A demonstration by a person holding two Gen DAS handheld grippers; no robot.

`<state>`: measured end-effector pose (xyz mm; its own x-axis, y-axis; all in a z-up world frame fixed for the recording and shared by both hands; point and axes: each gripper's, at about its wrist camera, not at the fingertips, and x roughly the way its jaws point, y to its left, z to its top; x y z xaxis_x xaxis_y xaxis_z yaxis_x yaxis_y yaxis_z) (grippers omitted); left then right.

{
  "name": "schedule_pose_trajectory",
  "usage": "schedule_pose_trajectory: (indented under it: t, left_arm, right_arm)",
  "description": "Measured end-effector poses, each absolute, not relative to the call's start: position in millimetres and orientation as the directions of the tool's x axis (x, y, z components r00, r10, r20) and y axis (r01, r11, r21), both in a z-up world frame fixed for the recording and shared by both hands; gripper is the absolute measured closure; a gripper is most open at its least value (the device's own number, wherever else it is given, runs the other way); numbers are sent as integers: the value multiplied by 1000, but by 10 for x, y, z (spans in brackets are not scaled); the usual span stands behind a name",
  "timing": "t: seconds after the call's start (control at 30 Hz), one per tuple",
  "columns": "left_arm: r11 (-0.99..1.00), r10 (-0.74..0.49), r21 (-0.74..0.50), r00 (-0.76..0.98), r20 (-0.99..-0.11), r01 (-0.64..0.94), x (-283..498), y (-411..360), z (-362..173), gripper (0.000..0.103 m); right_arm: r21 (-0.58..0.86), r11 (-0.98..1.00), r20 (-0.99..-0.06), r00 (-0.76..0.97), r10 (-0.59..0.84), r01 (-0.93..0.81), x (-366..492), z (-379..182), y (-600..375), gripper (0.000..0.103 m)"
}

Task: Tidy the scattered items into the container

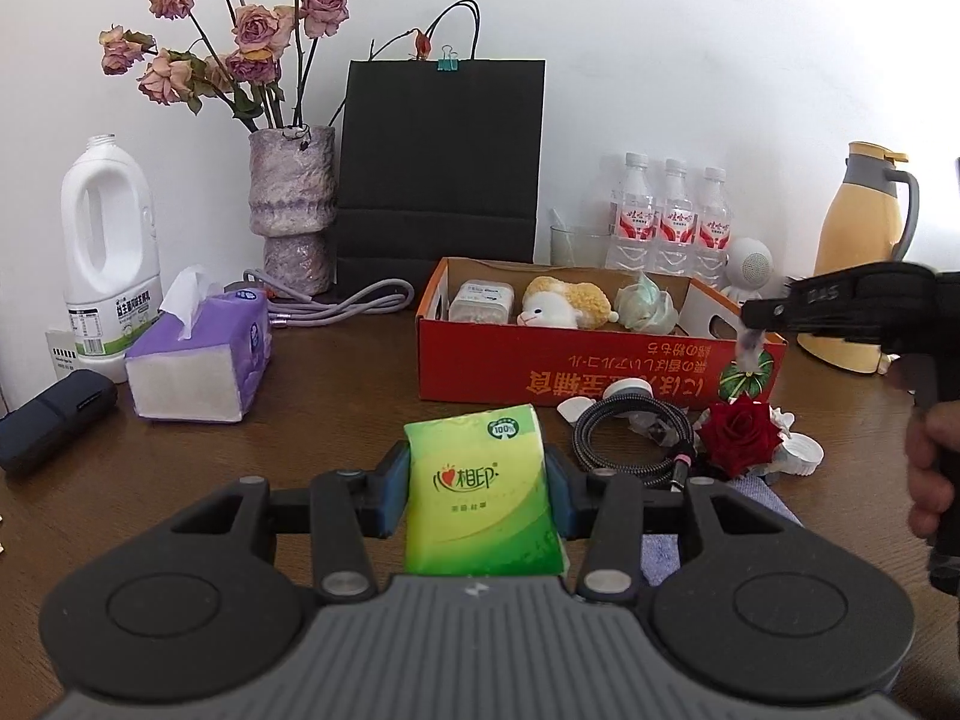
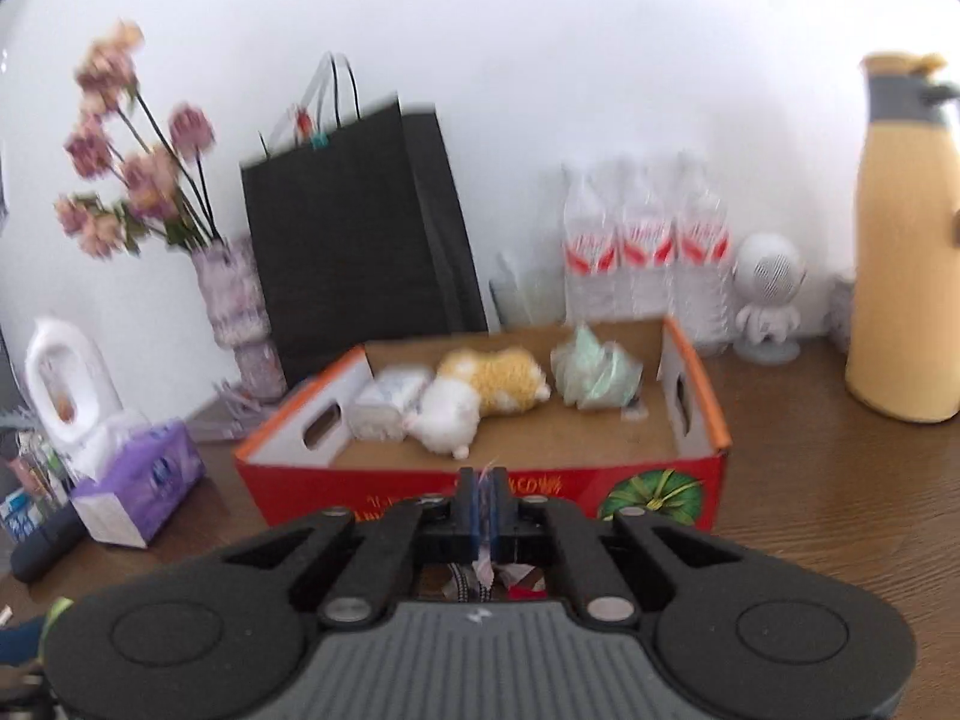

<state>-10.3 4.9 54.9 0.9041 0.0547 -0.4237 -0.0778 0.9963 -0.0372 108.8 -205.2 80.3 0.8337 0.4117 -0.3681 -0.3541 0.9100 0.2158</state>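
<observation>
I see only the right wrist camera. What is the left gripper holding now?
Observer: The left gripper is shut on a green pocket tissue pack.
Operator: What still lies outside the red cardboard box?
Observer: A red rose, a coiled black braided cable and white plastic caps lie on the table in front of it.
Operator: Where is my right gripper?
Observer: Near the box's front right corner, pinching a small pale scrap that hangs from it.
</observation>
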Motion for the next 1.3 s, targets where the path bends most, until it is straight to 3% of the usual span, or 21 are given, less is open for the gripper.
schedule_pose_trajectory:
  t: [0.1, 0.37, 0.6, 0.83, 0.93, 1.1, 1.23, 1.3]
  left_arm:
    - [997, 30, -46, 898, -440, -55, -213, -15, 522, 56]
    - [999, -36, -36, 877, -480, 21, -606, -243, 434, 56]
    - [999, -49, -46, 858, -512, 29, -668, -348, 358, 56]
    - [999, -47, -26, 851, -524, 39, -718, -383, 332, 55]
    - [999, -49, -23, 845, -532, 43, -734, -388, 304, 55]
    - [998, -57, -18, 828, -557, 57, -715, -424, 219, 55]
    - [997, -51, 19, 811, -583, 76, -724, -452, 135, 47]
    - [997, -45, 25, 799, -599, 75, -720, -444, 93, 33]
  right_arm:
    - [146, 918, -375, 838, 395, -368, 598, 853, -2158, 101]
    - [12, 935, -584, 756, 294, -355, -393, 598, -2425, 100]
    - [30, 930, -697, 660, 282, -366, -296, 227, -2391, 91]
    - [26, 937, -655, 702, 279, -347, -423, 176, -2403, 80]
    - [7, 942, -650, 714, 260, -336, -541, 243, -2448, 66]
    - [31, 947, -655, 709, 260, -319, -575, 186, -2441, 68]
    - [12, 950, -655, 716, 243, -312, -589, 140, -2365, 69]
    - [26, 954, -651, 719, 243, -299, -599, 130, -2373, 69]
